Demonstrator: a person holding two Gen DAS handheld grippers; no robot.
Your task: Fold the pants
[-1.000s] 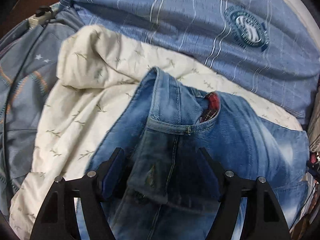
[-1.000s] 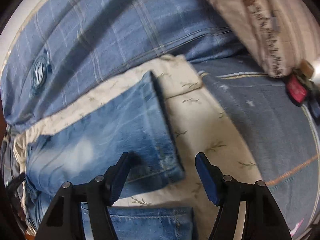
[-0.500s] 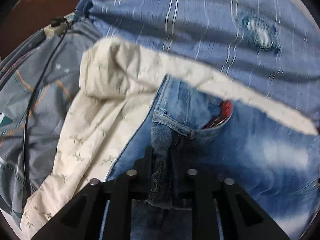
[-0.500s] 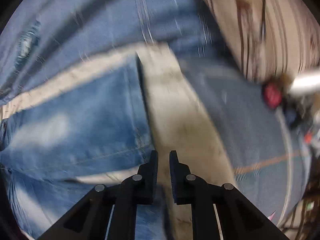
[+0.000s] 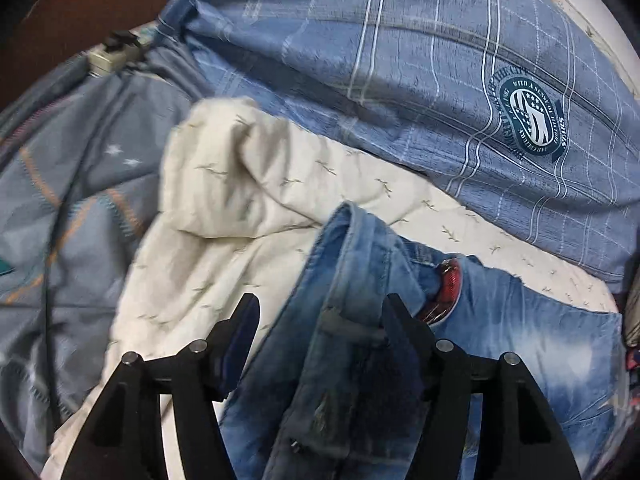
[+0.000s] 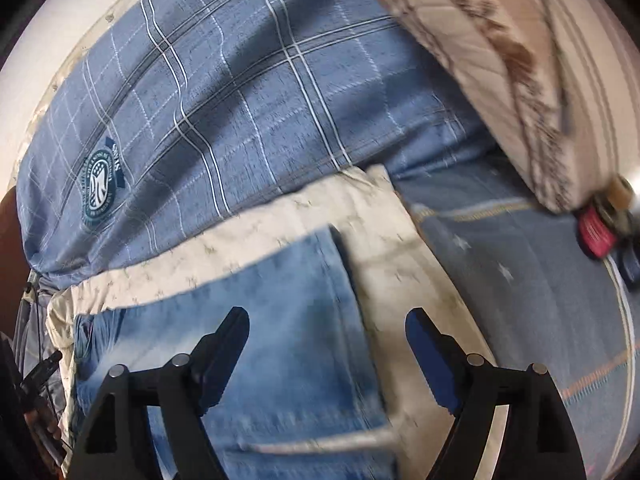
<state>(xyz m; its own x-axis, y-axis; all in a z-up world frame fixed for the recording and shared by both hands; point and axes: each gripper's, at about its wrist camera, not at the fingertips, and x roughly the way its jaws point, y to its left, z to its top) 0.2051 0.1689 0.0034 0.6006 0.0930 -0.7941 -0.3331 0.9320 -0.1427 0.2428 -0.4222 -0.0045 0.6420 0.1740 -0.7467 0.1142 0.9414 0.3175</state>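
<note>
Lying across a cream quilt (image 5: 248, 216) on a bed, the blue jeans (image 5: 520, 360) stretch from the quilt's left side toward its right edge. In the left wrist view their waistband end, with a red patch (image 5: 450, 284) showing inside it, bunches up between the prongs of the left gripper (image 5: 320, 316); the jaws have just been opening and stand apart, the left pad clear of the denim, while the right pad's contact with the cloth cannot be judged. In the right wrist view the hem end of the jeans (image 6: 296, 308) lies flat near the quilt's right edge, and the right gripper (image 6: 328, 332) hovers over it, its jaws just opened wide and gripping nothing. A blue plaid pillow (image 6: 248, 92) borders the quilt's far edge.
</note>
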